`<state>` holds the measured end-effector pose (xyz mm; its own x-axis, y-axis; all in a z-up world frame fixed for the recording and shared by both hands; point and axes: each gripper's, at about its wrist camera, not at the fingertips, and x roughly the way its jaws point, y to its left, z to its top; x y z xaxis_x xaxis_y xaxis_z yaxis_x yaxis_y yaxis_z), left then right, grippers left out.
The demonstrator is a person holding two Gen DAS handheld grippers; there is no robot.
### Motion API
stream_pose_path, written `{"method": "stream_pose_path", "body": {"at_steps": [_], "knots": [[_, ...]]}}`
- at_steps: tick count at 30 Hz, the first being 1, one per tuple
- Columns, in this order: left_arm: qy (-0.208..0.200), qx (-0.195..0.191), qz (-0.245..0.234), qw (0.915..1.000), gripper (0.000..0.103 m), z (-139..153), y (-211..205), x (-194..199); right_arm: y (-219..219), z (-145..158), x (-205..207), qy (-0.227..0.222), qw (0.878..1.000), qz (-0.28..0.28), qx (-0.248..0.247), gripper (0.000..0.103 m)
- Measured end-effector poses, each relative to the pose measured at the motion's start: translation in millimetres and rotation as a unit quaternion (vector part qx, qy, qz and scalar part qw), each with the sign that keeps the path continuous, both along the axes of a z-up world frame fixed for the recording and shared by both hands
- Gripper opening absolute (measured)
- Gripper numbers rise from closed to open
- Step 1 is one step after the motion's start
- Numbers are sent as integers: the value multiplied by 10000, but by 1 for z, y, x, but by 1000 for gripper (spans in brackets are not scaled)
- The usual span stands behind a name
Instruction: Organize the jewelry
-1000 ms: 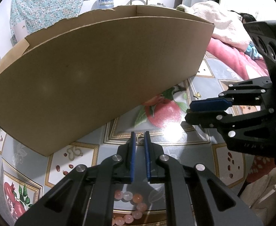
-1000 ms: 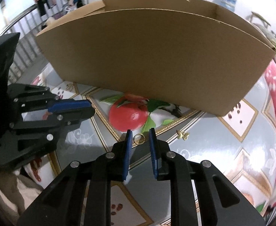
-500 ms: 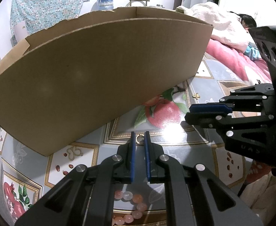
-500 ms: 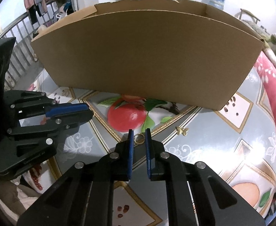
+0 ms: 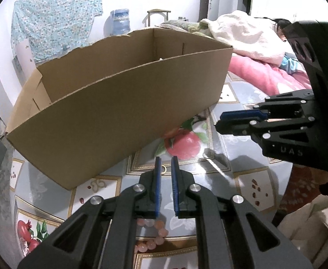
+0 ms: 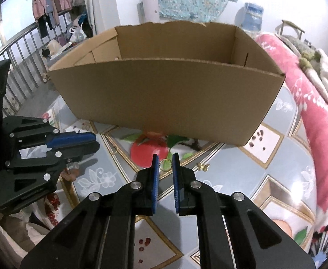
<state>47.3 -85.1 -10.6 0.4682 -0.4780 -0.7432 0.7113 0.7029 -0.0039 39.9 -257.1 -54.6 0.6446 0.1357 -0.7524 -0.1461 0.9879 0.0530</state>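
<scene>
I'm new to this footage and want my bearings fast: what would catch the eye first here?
A big open cardboard box fills the middle, standing on a glossy fruit-patterned tablecloth. In front of it, the right gripper has a small gold ring at its blue fingertips, and the left gripper has another gold ring at its tips. Below the left gripper's fingers lies a pink bead bracelet.

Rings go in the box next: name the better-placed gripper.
Probably right: the right gripper, jaws just closed on a gold ring, squarely faces the brown cardboard box; the left gripper, holding another ring, faces it obliquely.
</scene>
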Motion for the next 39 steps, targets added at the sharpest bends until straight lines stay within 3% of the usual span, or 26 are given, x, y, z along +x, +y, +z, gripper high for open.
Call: {"method": "stream_pose_path", "body": {"at_steps": [5, 7, 18, 27, 32, 34, 39], "knots": [[198, 76, 9, 9998, 10, -9, -2, 5, 6, -11, 4, 89, 9999, 43, 79, 9], [345, 66, 5, 9994, 22, -15, -3, 10, 7, -11, 4, 113, 9999, 43, 123, 10], [447, 327, 93, 9984, 22, -29, -13, 26, 4, -13, 4, 98, 9995, 7, 315, 10], [490, 625, -29, 9968, 10, -29, -27, 27, -7, -17, 7, 70, 9987, 1, 500, 10], [441, 632, 34, 9970, 10, -30, -27, 24, -13, -17, 7, 34, 9983, -17, 575, 10], [412, 596, 53, 9974, 2, -29, -25, 22, -16, -16, 7, 15, 9983, -27, 586, 10], [471, 593, 104, 9971, 0, -29, -19, 22, -17, -17, 5, -8, 9982, -23, 595, 10]]}}
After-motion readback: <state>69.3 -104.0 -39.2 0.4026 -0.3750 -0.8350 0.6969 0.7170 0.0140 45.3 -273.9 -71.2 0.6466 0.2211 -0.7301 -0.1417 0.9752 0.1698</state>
